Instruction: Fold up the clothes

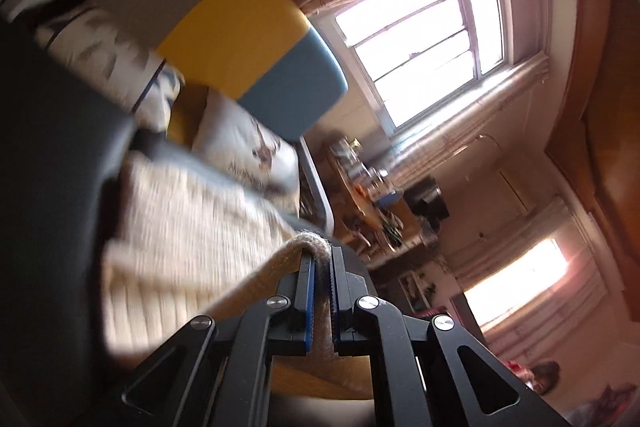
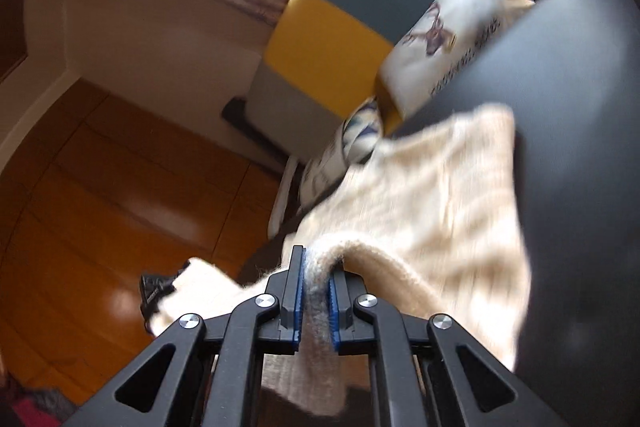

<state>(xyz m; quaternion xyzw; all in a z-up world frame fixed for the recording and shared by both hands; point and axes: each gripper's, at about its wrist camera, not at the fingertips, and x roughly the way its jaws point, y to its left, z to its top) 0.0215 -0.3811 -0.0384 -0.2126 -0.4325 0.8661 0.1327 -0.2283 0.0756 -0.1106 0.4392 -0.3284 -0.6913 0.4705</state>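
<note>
A cream knitted sweater (image 1: 180,227) is lifted over a black table top (image 1: 52,167). My left gripper (image 1: 321,259) is shut on a folded edge of the knit, which bulges out between the blue pads. In the right wrist view the same sweater (image 2: 440,199) hangs blurred against the black table (image 2: 580,107). My right gripper (image 2: 317,263) is shut on another edge of it, the knit pinched between the blue pads. A loose part of the sweater (image 2: 200,283) droops to the left of the fingers.
A sofa with grey, yellow and blue blocks (image 1: 240,39) holds white printed cushions (image 1: 248,147) behind the table. A cluttered desk (image 1: 372,203) stands under a bright window (image 1: 424,43). Orange wooden floor (image 2: 100,195) lies below.
</note>
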